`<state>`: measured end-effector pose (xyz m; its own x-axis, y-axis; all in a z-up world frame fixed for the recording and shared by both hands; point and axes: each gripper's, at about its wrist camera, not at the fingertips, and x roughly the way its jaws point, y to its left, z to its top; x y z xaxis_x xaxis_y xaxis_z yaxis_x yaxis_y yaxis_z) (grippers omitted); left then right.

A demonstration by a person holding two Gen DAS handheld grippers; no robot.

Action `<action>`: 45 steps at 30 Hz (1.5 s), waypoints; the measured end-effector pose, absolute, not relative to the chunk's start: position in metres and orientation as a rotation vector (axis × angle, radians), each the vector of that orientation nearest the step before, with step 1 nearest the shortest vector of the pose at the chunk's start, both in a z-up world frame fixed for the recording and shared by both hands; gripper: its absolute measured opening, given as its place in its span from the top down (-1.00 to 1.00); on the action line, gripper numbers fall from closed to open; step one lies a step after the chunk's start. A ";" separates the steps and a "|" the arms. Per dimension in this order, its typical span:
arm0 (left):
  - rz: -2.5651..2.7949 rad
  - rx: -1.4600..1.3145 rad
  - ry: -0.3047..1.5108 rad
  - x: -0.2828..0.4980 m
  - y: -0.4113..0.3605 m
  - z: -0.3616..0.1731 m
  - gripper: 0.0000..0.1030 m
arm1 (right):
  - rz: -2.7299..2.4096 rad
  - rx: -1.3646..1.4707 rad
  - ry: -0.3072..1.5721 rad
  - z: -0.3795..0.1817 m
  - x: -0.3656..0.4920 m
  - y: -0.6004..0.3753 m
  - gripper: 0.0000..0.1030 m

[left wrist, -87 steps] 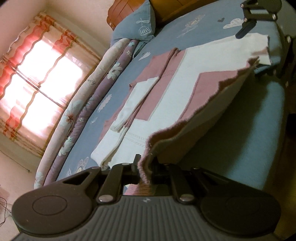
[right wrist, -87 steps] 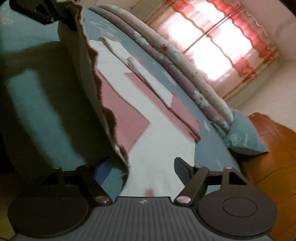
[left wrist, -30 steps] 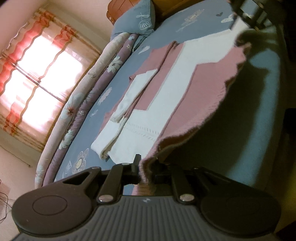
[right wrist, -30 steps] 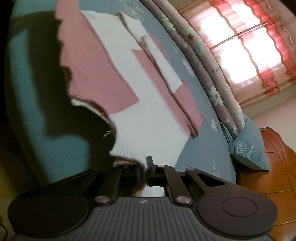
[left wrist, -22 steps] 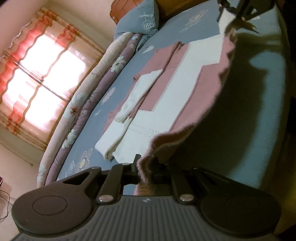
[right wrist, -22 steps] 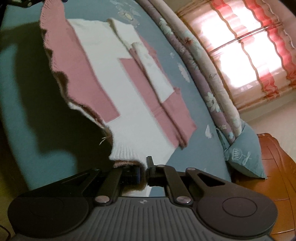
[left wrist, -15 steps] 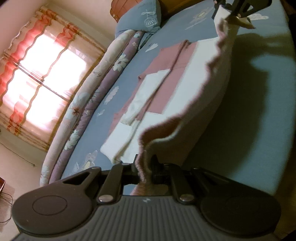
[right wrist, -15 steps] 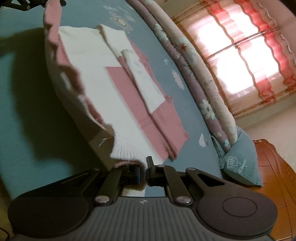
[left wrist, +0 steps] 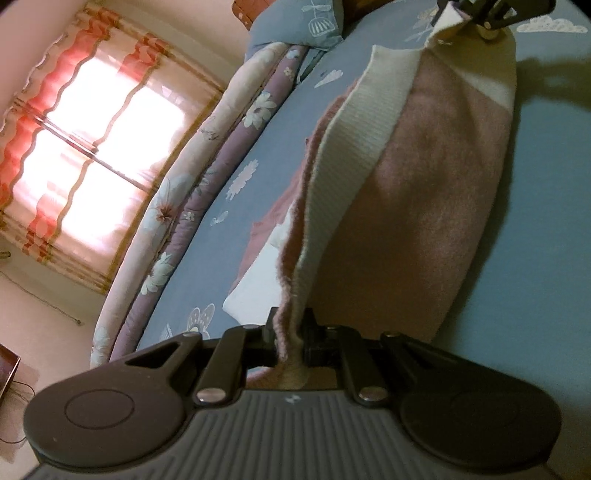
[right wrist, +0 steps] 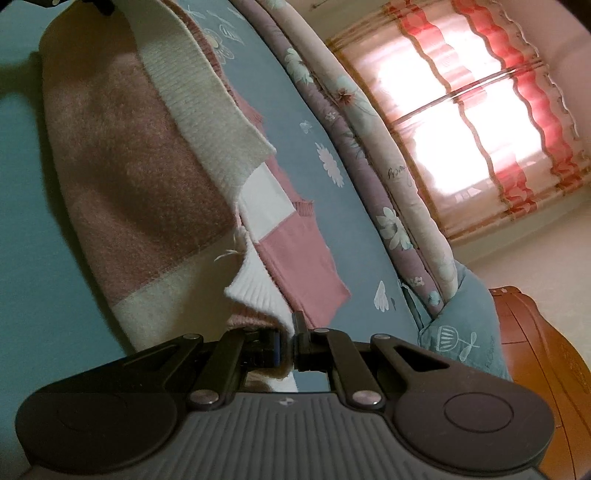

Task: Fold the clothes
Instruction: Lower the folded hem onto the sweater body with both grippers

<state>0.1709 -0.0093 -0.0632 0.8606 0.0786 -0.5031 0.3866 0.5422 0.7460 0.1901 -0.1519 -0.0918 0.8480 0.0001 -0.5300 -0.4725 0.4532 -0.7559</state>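
A pink and cream knitted sweater (left wrist: 424, 206) lies on the blue bed sheet (left wrist: 546, 236), with its near edge lifted off the bed. My left gripper (left wrist: 290, 338) is shut on one corner of that lifted edge. My right gripper (right wrist: 290, 341) is shut on the other corner, at the white ribbed hem (right wrist: 255, 291). The raised half of the sweater (right wrist: 140, 173) stands up between the two grippers and hides most of the flat part behind it. The right gripper (left wrist: 487, 14) shows at the top of the left wrist view, clamped on the cloth.
A rolled floral quilt (left wrist: 192, 192) runs along the far side of the bed. A blue pillow (right wrist: 461, 332) and a wooden headboard (right wrist: 546, 354) are at the bed's head. A window with red-striped curtains (left wrist: 74, 147) is beyond the bed.
Both grippers have carried the held sweater edge forward across the bed and a little up. The lifted half has swung upright over the flat half and now hides the folded sleeves.
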 end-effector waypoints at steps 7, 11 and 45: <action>-0.175 1.004 0.530 0.199 -0.004 -0.065 0.82 | 0.297 -1.094 0.485 -0.097 0.222 -0.150 0.85; -0.159 1.001 0.534 0.221 -0.001 -0.067 0.82 | 0.289 -1.080 0.482 -0.098 0.249 -0.148 0.85; -0.134 0.907 0.654 0.381 0.019 -0.115 0.67 | 0.294 -1.032 0.582 -0.166 0.395 -0.133 0.67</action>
